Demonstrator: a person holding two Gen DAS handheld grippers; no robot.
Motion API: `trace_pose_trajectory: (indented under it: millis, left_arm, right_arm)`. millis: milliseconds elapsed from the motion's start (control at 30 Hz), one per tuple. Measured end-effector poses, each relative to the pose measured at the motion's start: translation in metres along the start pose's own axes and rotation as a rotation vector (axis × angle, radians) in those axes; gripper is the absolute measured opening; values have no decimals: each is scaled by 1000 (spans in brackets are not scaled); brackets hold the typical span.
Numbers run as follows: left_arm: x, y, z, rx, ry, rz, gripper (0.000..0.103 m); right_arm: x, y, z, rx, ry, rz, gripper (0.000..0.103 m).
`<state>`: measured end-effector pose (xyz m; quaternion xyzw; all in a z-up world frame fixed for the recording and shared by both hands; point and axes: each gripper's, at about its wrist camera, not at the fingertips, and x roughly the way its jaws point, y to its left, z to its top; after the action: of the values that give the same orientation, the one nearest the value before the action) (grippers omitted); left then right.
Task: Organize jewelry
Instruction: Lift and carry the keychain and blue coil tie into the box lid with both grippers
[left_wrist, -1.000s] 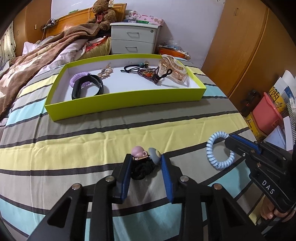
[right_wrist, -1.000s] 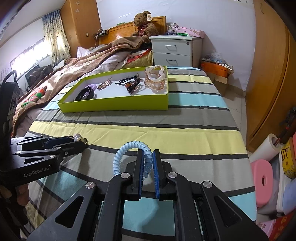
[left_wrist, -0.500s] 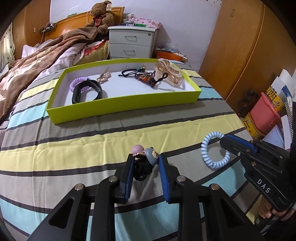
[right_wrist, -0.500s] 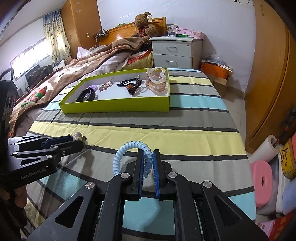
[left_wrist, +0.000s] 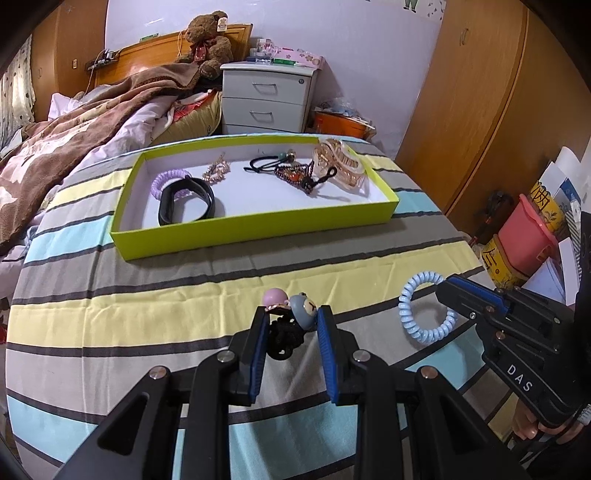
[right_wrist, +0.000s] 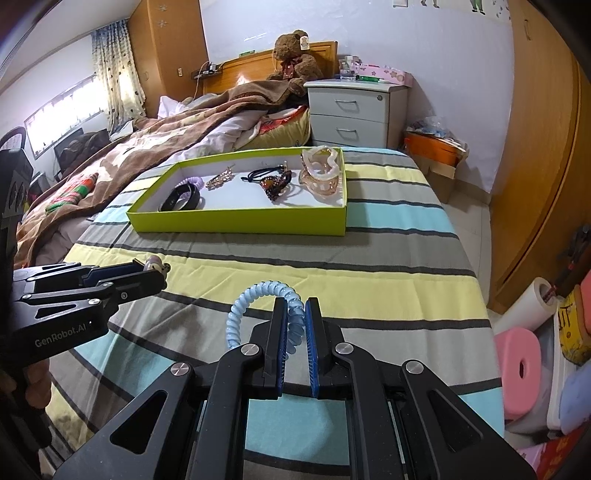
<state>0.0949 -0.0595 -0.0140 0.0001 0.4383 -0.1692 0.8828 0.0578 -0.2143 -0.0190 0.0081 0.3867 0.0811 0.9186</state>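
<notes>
Left wrist view: the left tongs (left_wrist: 290, 325) are closed on a black hair tie (left_wrist: 283, 339) with a pink bead and a blue cartoon charm; its knotted fabric loop is partly hidden between the blue pads, the charms pointing forward above the striped bed (left_wrist: 110, 314). To the right, the right tongs (left_wrist: 448, 291) pinch the light-blue spiral hair tie (left_wrist: 417, 325), a glossy coil ring held nearly flat over the bed.

Right wrist view: the right tongs (right_wrist: 295, 314) are nearly closed on the coil (right_wrist: 255, 295), which arches up and to the left. The yellow-green tray (right_wrist: 240, 221) lies further back on the bed, holding a black band (right_wrist: 181, 199) and a translucent claw clip (right_wrist: 321, 173).
</notes>
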Motion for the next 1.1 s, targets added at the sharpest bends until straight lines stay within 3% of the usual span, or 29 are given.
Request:
trace_pose_trajectory:
  millis: [667, 1100]
  left_arm:
    - [-24, 23, 42, -24, -75, 6, 28]
    - [-14, 34, 86, -31, -93, -10, 28]
  right_arm:
    - [-13, 12, 42, -21, -73, 12, 10]
    - [14, 15, 78, -11, -67, 27, 10]
